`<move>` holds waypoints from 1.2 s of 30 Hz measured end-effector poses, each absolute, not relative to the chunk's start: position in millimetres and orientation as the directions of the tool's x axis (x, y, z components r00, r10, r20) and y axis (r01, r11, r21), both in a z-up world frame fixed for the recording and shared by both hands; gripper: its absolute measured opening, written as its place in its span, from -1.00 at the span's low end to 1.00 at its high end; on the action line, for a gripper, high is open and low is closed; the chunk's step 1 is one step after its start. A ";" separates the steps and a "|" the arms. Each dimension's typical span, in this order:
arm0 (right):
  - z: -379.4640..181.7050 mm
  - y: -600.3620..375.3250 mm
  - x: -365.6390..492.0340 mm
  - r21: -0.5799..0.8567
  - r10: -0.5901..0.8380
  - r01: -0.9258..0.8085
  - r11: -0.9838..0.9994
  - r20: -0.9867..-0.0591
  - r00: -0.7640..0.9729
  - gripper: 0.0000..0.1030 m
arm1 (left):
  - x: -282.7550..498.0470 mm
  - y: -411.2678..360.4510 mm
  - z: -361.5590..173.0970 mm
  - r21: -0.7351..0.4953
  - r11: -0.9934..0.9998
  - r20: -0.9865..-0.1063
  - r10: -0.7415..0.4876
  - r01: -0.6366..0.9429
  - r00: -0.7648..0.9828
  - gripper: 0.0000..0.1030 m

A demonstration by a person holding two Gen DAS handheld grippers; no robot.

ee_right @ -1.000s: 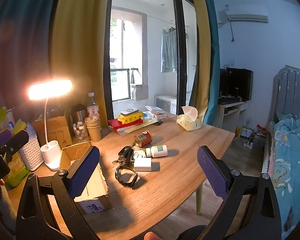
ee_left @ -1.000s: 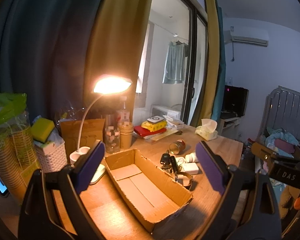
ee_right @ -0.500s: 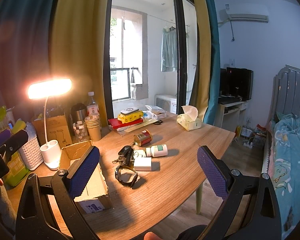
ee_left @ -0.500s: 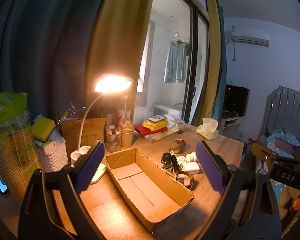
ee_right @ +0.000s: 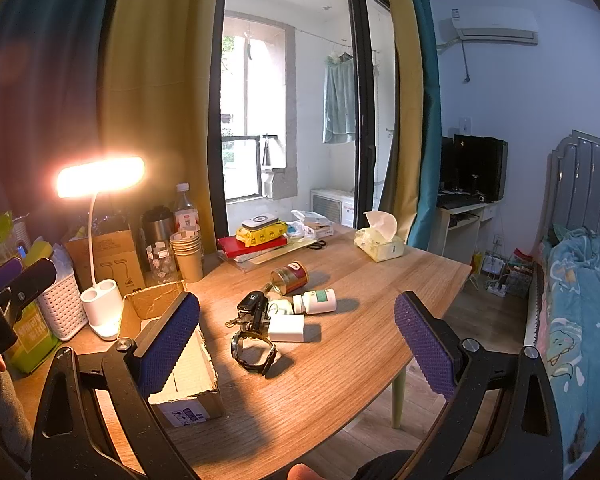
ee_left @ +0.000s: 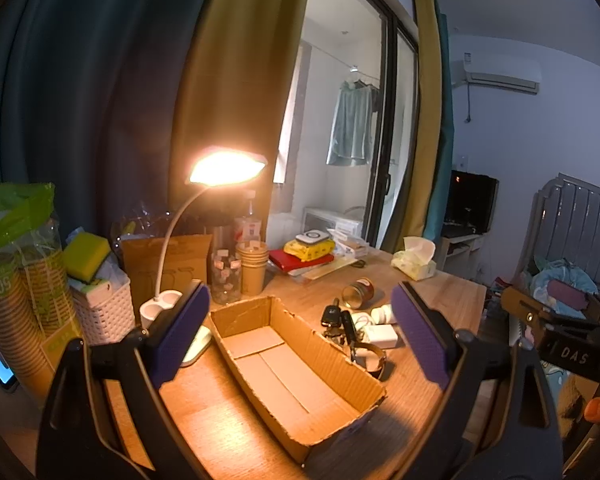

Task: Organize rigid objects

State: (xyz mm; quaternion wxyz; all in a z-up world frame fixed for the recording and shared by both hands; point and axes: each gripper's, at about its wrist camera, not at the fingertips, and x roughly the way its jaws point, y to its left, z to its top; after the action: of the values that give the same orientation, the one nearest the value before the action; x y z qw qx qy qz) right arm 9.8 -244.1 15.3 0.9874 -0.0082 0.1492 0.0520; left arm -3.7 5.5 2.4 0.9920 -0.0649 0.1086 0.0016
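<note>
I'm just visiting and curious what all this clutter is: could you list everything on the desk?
cardboard box: 1, brown, open and empty, left part of the wooden table
wristwatch: 1, black, right of the box
car key: 1, black, behind the watch
charger block: 1, white, beside the key
pill bottle: 1, white, on its side
tin can: 1, red-brown, on its side
desk lamp: 1, white, lit, behind the box
paper cups: 1 stack, tan, far edge
tissue box: 1, pale yellow, far right
white basket: 1, left edge
left gripper: open, above the box
right gripper: open, above the small items
</note>
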 end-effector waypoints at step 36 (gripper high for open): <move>-11.1 -247.2 38.2 0.004 0.117 -0.124 0.992 -0.357 0.927 0.94 | 21.9 1.5 -21.1 -0.114 0.992 -0.332 0.014 -0.055 0.943 0.81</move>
State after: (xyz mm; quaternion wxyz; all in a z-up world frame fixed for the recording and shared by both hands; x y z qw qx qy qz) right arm 38.2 -247.2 -11.1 0.9815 -0.0095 0.1811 0.0615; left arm 21.9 1.5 -21.1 0.9838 -0.0609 0.1677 0.0176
